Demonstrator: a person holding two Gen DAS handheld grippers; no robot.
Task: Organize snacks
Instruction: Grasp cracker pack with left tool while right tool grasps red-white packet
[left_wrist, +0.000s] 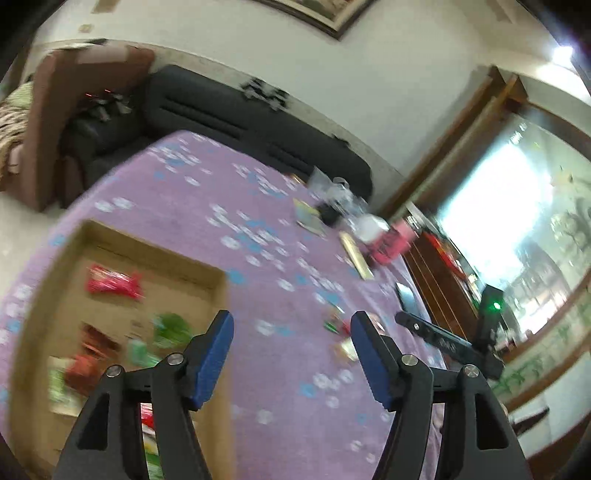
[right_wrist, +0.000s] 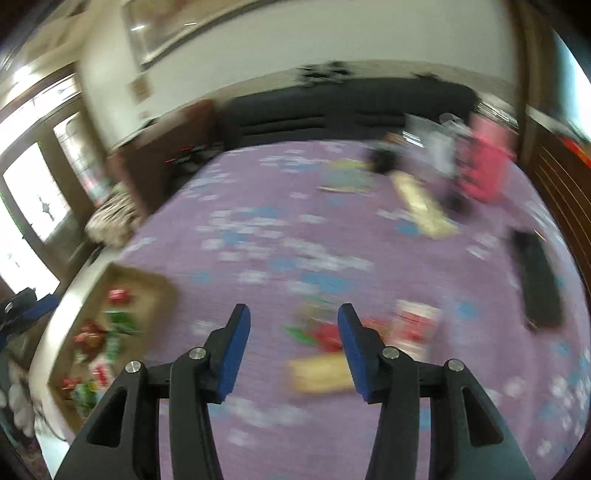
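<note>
Cardboard box, partly filled with wrapped snacks, sits at our left. Loose snacks lie on the purple cloth, just ahead of our right gripper, the nearer one; jaws apart, empty. Left gripper: likewise spread, beside the box.

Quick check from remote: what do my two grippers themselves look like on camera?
The left gripper and the right gripper look the same: black angular linkage arms with triangular cut-outs, silver round pivot bolts, and two blue ribbed finger pads each. No cables, sleeves or markings are visible.
</note>
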